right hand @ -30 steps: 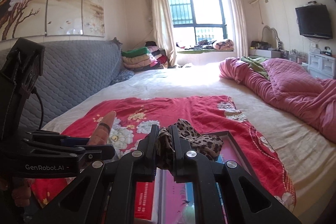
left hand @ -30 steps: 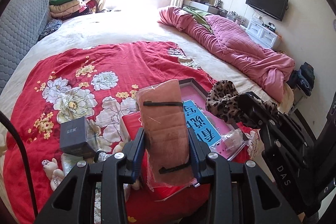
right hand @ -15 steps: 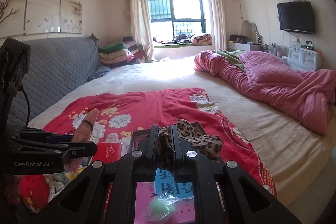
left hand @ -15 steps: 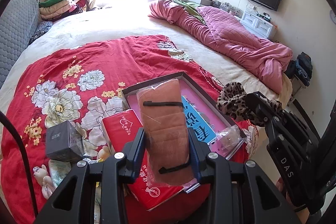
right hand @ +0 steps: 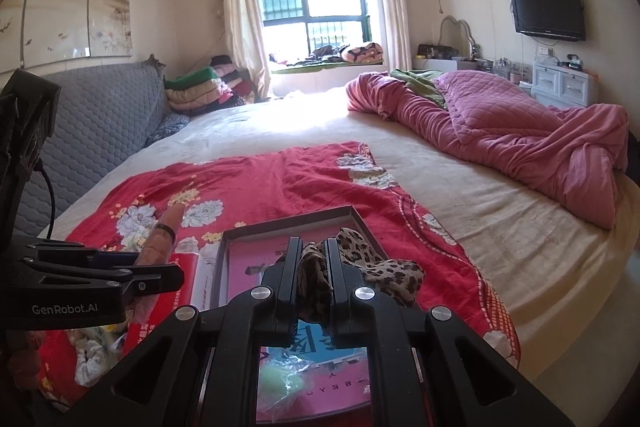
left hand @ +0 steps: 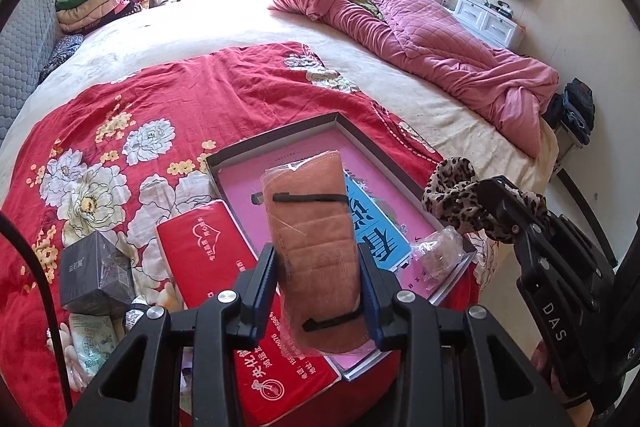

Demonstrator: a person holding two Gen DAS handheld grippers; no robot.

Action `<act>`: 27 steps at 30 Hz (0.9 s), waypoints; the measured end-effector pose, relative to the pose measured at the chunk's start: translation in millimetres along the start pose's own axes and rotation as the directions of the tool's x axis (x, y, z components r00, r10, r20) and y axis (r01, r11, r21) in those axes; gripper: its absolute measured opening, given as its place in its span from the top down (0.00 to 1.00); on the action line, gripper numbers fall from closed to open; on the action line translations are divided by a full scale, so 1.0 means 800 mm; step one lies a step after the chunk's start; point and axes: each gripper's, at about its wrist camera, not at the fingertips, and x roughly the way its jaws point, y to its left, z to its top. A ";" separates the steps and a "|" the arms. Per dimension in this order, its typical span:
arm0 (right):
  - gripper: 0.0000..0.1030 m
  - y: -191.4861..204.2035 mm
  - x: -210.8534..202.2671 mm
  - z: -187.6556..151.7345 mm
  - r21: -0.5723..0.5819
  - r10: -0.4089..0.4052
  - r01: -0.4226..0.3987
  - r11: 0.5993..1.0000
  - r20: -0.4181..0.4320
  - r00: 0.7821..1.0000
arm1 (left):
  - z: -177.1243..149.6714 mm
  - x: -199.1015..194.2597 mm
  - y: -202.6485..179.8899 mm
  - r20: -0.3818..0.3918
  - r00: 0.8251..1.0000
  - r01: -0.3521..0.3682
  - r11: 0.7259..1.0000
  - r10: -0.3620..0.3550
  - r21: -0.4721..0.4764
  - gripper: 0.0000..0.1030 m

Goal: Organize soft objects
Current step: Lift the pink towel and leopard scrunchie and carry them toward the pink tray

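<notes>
Black box (left hand: 96,277) on red floral blanket (left hand: 168,99), far left; red tissue pack (left hand: 224,267) beside it, touching the tray; left claw (left hand: 318,279) clamped on a bagged brown face mask (left hand: 316,239), held above the pink-lined tray (left hand: 280,139); small plastic bag (left hand: 438,255) in tray's right corner; right claw (right hand: 314,273) closed on a leopard scrunchie (right hand: 384,271), above the tray; pink quilt (left hand: 432,47) far right on the bed.

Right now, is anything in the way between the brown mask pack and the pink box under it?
Nothing visible blocks it. The left gripper holds the mask pack right above the open box. Inside lie a blue card and a small plastic bag, off to the right.
</notes>
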 end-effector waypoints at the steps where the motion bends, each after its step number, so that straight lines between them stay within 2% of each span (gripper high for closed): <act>1: 0.90 -0.004 0.003 -0.002 0.008 -0.002 0.002 1.000 -0.007 1.000 | -0.001 0.006 -0.002 -0.010 1.000 0.003 1.000 -0.003 0.006 0.63; 8: 0.90 -0.025 0.024 -0.020 0.044 -0.025 0.028 0.999 -0.063 0.998 | -0.004 0.039 -0.015 -0.062 0.998 0.003 0.999 0.000 0.045 0.63; 12: 0.90 -0.030 0.034 -0.028 0.066 -0.007 0.012 0.998 -0.080 0.997 | -0.004 0.060 -0.020 -0.109 0.994 0.011 0.998 -0.005 0.062 0.63; 15: 0.90 -0.029 0.043 -0.034 0.066 0.004 0.003 0.998 -0.102 0.995 | -0.006 0.077 -0.023 -0.145 0.989 -0.010 0.997 0.022 0.079 0.63; 21: 0.89 -0.029 0.068 -0.052 0.063 0.031 -0.019 0.998 -0.191 0.981 | -0.010 0.099 -0.026 -0.200 0.979 -0.008 0.996 0.025 0.090 0.63; 27: 0.87 -0.034 0.080 -0.063 0.074 0.026 -0.009 0.997 -0.224 0.974 | -0.013 0.111 -0.029 -0.224 0.974 -0.010 0.994 0.034 0.108 0.63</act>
